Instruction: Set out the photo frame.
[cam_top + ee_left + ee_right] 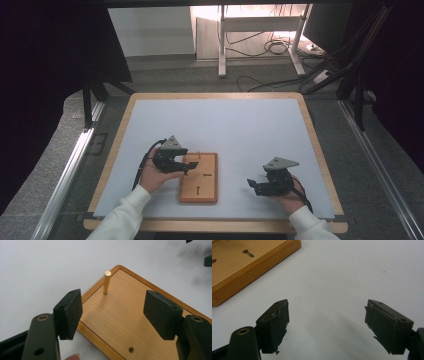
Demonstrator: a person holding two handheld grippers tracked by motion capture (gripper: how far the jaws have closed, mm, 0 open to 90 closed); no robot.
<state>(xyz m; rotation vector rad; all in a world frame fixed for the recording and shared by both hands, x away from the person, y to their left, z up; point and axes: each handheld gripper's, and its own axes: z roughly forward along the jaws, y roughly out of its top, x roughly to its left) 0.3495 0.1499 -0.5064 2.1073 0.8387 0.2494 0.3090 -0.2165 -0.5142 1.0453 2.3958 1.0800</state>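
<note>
Over the wooden board (130, 322) my left gripper (112, 312) hangs wide open, the brass peg (107, 282) upright just ahead near the corner; I should centre both pads around it before closing. My right gripper (325, 322) rests open on the surface (352, 272).

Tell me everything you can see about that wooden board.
The board is a flat rectangular slab of light wood with a darker rim, lying on the white table. A brass peg stands upright near one corner. Its face has small holes and slots. The left gripper hovers open over its edge.
</note>
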